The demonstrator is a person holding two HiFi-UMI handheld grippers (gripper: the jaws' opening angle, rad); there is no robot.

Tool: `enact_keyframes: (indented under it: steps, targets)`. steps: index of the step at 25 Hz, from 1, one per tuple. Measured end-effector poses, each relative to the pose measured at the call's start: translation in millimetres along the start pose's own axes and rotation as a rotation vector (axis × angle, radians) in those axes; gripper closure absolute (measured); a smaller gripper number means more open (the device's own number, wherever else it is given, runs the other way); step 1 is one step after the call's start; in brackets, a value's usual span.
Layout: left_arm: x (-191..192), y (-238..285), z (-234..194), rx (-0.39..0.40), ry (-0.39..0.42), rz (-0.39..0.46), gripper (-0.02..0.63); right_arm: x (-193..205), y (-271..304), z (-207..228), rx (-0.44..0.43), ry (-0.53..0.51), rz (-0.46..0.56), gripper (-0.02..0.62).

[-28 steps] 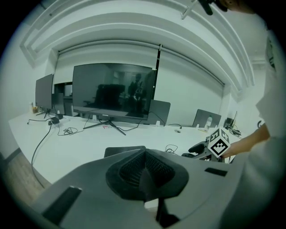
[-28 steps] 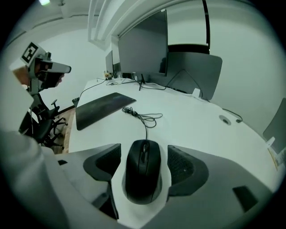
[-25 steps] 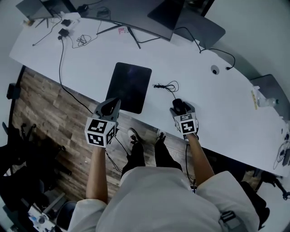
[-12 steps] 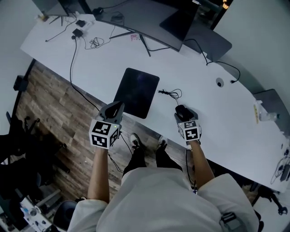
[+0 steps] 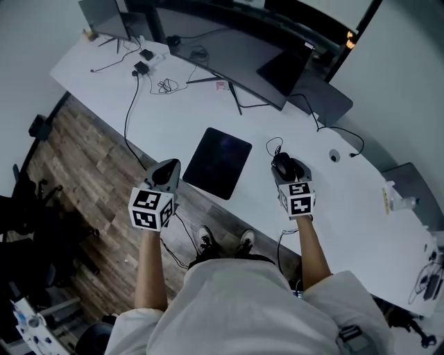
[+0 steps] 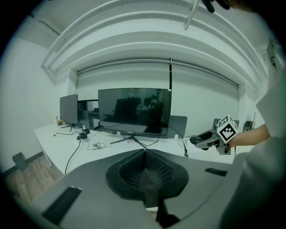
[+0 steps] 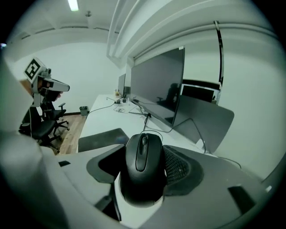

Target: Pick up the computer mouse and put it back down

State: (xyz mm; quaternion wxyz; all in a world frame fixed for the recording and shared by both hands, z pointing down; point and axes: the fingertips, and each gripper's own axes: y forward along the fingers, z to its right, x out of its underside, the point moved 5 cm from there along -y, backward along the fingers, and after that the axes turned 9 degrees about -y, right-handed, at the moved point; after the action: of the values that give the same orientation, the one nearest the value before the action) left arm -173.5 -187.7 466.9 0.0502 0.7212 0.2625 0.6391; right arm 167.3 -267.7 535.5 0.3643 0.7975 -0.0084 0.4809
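The black wired computer mouse sits between the pads of my right gripper, which is shut on its sides and holds it up off the white desk. In the head view the mouse sticks out of the right gripper right of the dark mouse pad, with its cable trailing to the desk. My left gripper hovers over the desk's front edge, left of the pad. Its jaws are shut on nothing. The left gripper view shows the right gripper in the air.
A wide curved monitor and a second screen stand at the back of the desk. Loose cables and adapters lie at the far left. The wood floor and office chairs are beyond the front edge.
Both grippers have risen. The right one closed on the mouse and lifted it off the desk; the left stayed shut and empty.
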Motion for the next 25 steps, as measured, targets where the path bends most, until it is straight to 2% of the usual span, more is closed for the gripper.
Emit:
enact_keyframes:
  steps: [7, 13, 21, 25]
  targets:
    - [-25.2, -23.0, -29.4, -0.072, -0.017, 0.083, 0.589, -92.8, 3.0, -3.9, -0.024, -0.070, 0.157, 0.318]
    - [-36.0, -37.6, -52.2, -0.130, -0.019, 0.115, 0.589, -146.6, 32.7, -38.0, -0.128, -0.106, 0.222, 0.318]
    - [-16.7, -38.5, -90.6, -0.173, -0.056, 0.060, 0.589, -159.8, 101.8, -106.3, -0.308, -0.117, 0.174, 0.318]
    - [-0.4, -33.5, -106.8, -0.183, -0.087, 0.026, 0.589, -153.5, 128.8, -126.3, -0.353, -0.106, 0.155, 0.318]
